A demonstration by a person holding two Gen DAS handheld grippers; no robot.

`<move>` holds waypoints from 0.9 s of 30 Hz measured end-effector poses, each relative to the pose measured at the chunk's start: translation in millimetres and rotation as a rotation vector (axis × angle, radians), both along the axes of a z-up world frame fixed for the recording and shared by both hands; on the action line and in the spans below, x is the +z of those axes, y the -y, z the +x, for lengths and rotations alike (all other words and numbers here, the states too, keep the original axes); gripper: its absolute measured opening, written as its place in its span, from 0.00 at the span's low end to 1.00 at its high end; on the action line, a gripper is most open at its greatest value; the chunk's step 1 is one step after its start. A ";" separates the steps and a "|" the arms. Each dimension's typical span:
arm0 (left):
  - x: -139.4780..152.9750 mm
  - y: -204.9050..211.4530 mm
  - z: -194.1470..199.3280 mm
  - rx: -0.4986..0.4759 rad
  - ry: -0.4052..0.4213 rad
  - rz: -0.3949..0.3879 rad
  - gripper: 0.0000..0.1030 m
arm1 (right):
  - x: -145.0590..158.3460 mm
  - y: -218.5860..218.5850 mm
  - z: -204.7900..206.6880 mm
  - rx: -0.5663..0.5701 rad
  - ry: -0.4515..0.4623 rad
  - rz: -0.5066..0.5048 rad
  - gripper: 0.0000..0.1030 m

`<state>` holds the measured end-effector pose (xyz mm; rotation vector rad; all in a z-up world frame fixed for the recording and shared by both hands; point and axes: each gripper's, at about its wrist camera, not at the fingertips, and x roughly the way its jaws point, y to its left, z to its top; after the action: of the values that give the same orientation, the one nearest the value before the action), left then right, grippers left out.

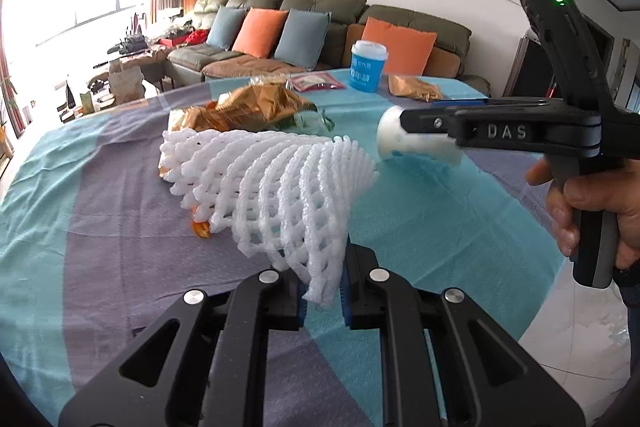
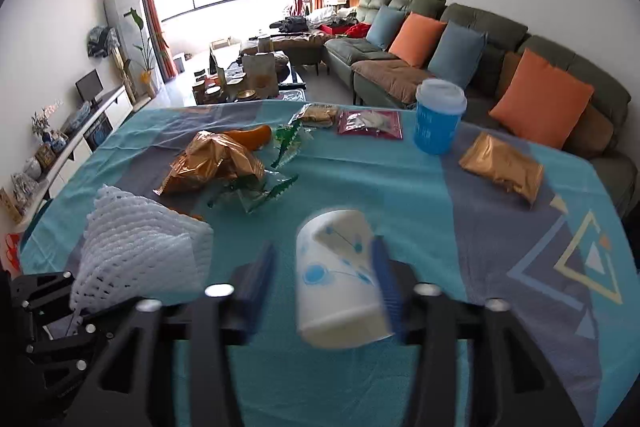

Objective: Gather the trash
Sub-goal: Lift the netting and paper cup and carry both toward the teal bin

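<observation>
Your left tool (image 1: 322, 301) pinches the white foam fruit netting (image 1: 272, 183), lifted at lower centre. Your right tool (image 2: 324, 287) stands parted around the blurred white paper cup (image 2: 336, 275), centre-right above the counter (image 2: 420, 195). Collection's underway; next, carry both to a bin.

The paper cup (image 2: 340, 275) between the right gripper's (image 2: 324, 279) fingers is smeared by motion, so whether both pads touch it can't be told. From the left camera, that gripper's black arm hides most of the cup. The white foam net (image 1: 272, 183) covers the near part of the gold wrappers (image 1: 244, 111) behind it. Print on the blue tub (image 1: 367, 67) is too small to read.
</observation>
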<state>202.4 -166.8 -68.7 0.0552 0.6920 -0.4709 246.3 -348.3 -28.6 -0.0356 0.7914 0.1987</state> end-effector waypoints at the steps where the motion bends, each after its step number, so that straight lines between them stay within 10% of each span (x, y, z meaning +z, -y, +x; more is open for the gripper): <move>1: 1.2 -0.9 -1.1 0.004 0.005 0.000 0.12 | -0.8 -2.2 0.8 0.004 -0.004 -0.004 0.52; 5: 3.9 -9.4 -5.8 0.028 0.011 -0.008 0.12 | -10.2 -7.3 7.4 0.008 -0.040 -0.028 0.35; 8: 5.4 -16.0 -8.1 0.041 0.010 -0.016 0.12 | -16.9 -8.1 9.5 0.002 -0.067 -0.059 0.70; 13: 5.7 -22.1 -10.5 0.049 0.008 -0.030 0.12 | -29.2 -10.0 8.3 -0.006 -0.095 -0.132 0.75; 27: 16.9 -36.0 -17.1 0.083 0.035 -0.056 0.12 | -45.3 -47.2 -2.0 0.095 -0.085 -0.552 0.41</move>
<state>185.2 -130.9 -51.9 -0.0179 0.6437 -0.4084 244.3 -301.0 -73.9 -0.5898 0.9107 0.0668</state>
